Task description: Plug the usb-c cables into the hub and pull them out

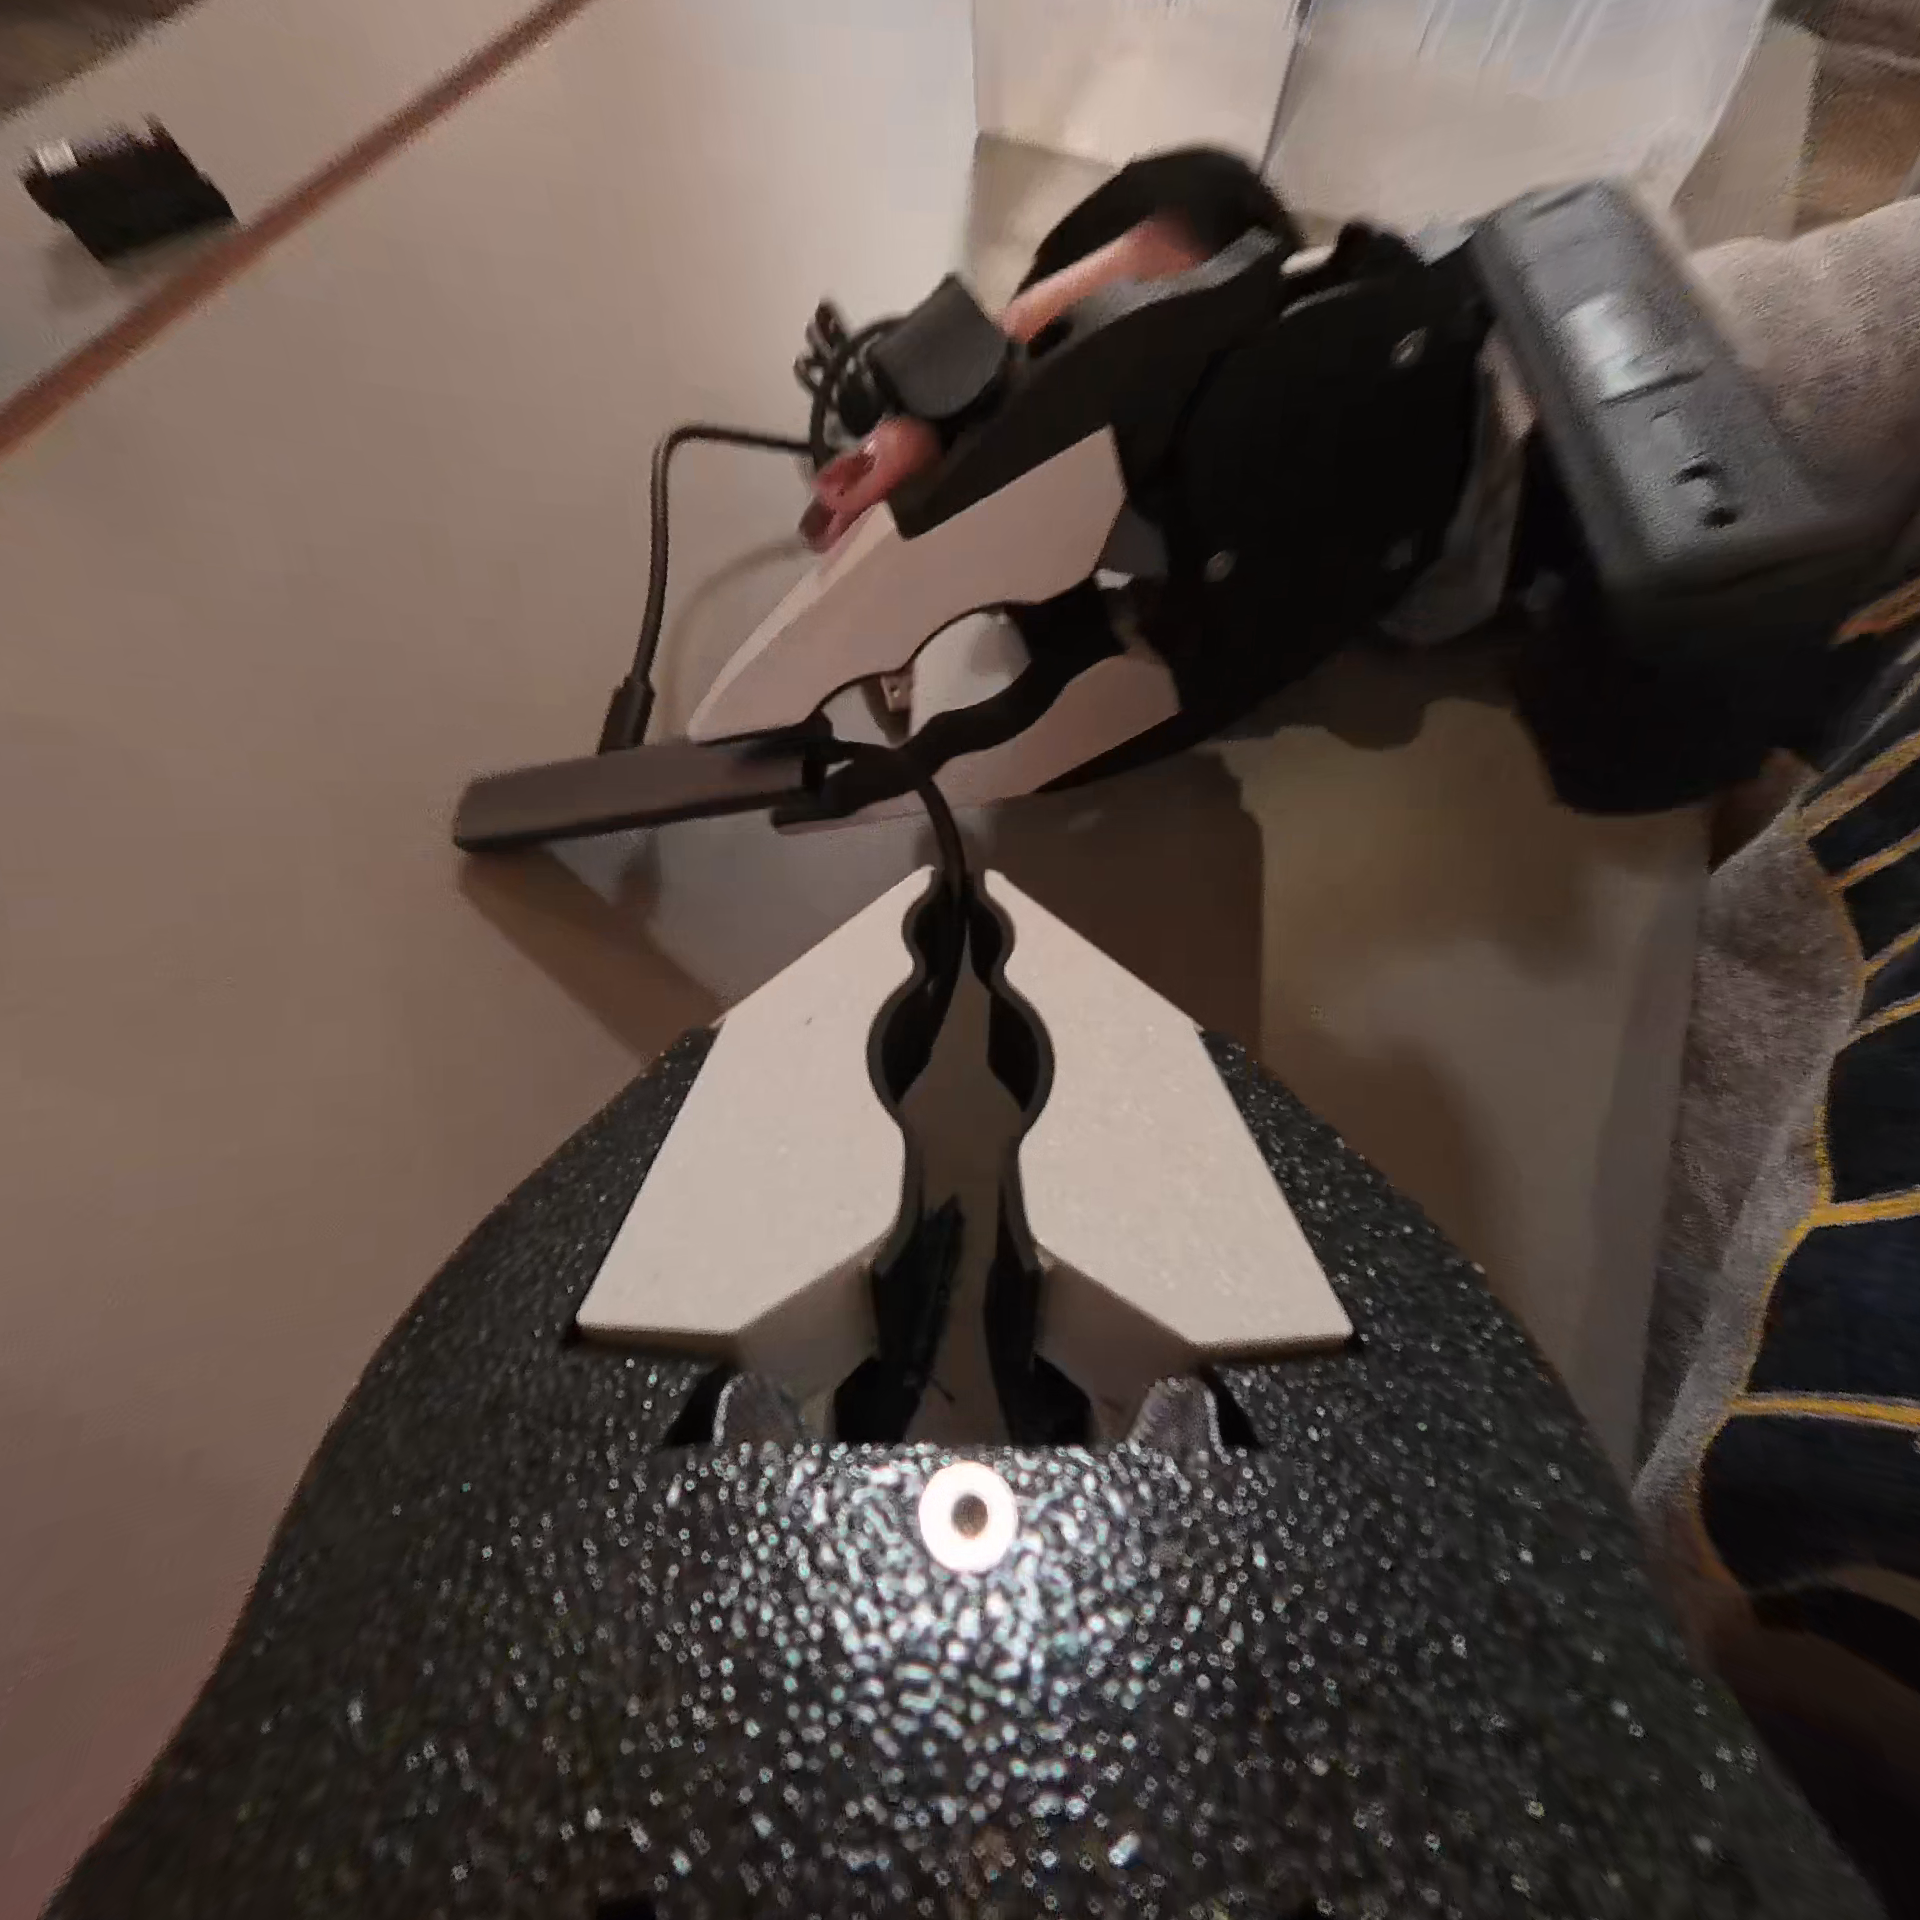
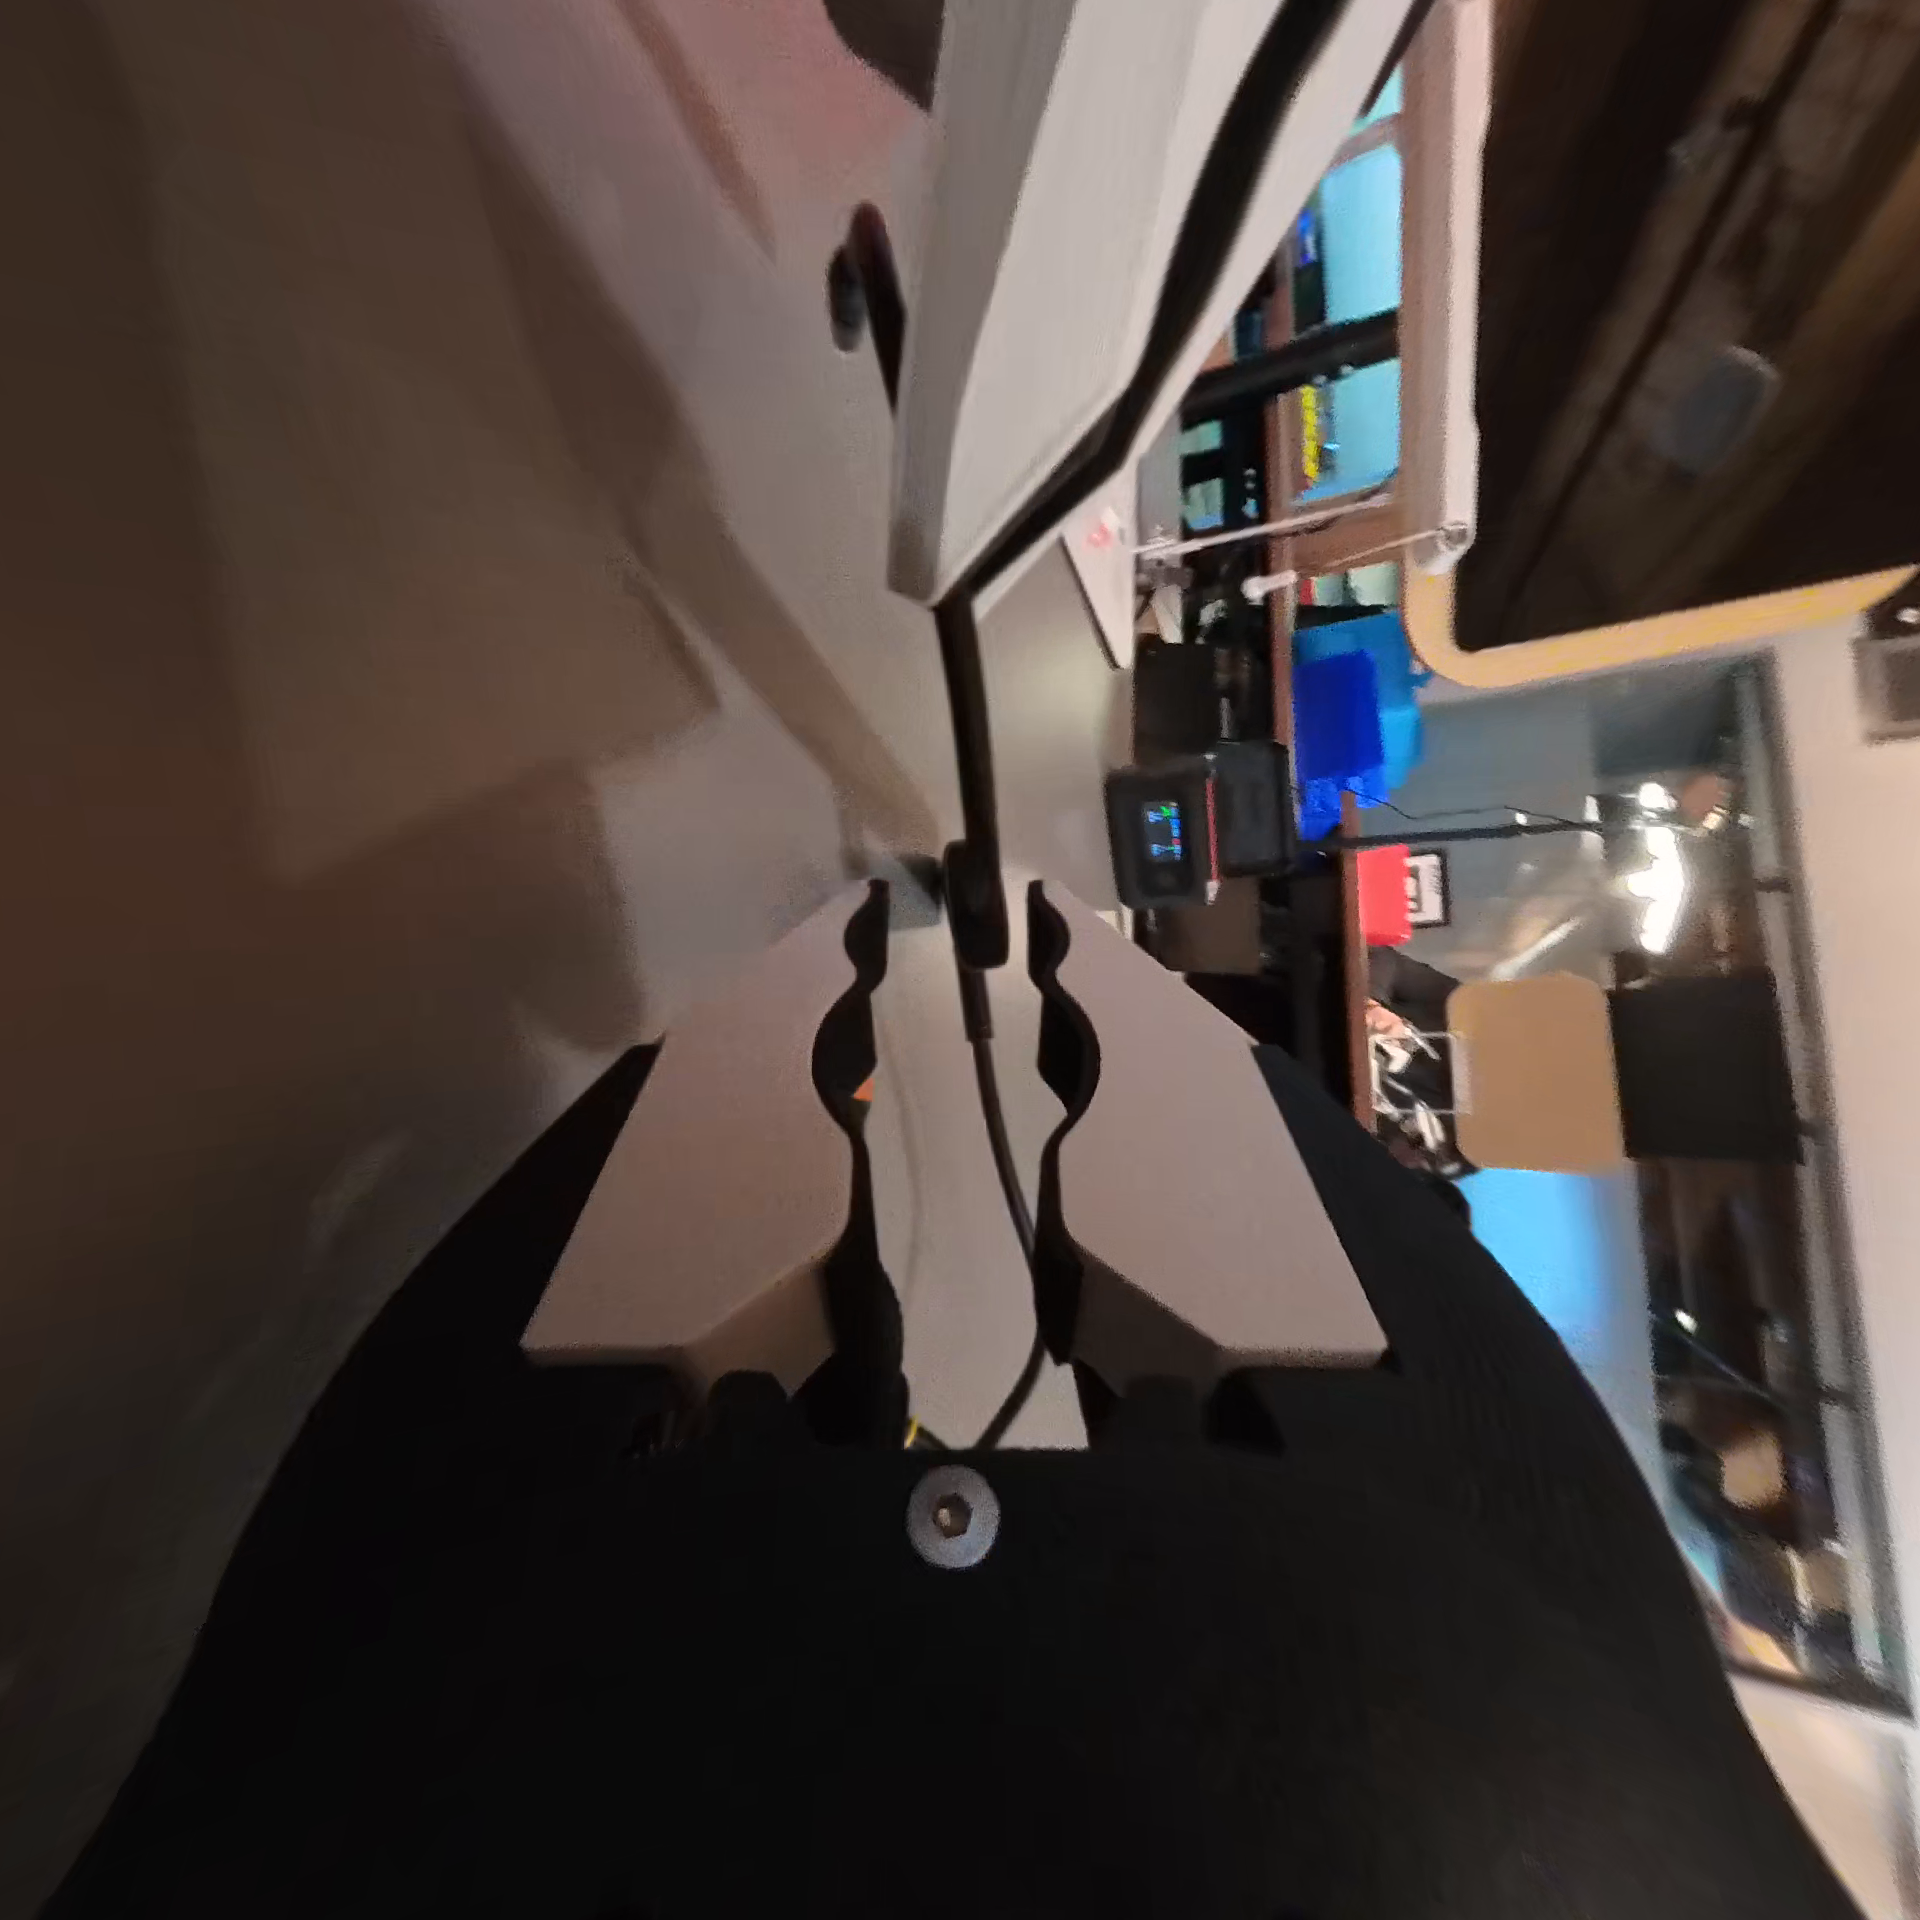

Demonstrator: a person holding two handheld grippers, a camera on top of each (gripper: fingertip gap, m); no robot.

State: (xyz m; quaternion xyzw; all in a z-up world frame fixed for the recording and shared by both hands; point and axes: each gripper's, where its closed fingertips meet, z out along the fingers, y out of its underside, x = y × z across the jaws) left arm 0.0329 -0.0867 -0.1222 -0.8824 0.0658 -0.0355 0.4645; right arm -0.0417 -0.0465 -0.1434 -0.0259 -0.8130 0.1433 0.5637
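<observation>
A flat dark grey hub (image 1: 623, 795) lies on the beige table (image 1: 312, 623). My left gripper (image 1: 951, 881) is shut on a thin black usb-c cable (image 1: 943, 831) a short way behind its plug. The plug (image 1: 831, 792) sits at the hub's near end. My right gripper (image 1: 831, 748) comes in from the right, its jaws a little apart on either side of the plug. In the right wrist view the black plug (image 2: 975, 904) stands between my right gripper's (image 2: 956, 894) tips with gaps on both sides. Another cable (image 1: 649, 582) leaves the hub's far side.
A small black object (image 1: 125, 187) lies far left on the table. A tangle of black cable (image 1: 831, 364) lies behind the right gripper. The table edge runs close on the right, with patterned carpet (image 1: 1818, 1039) below. A small device with a lit screen (image 2: 1164, 831) stands farther off.
</observation>
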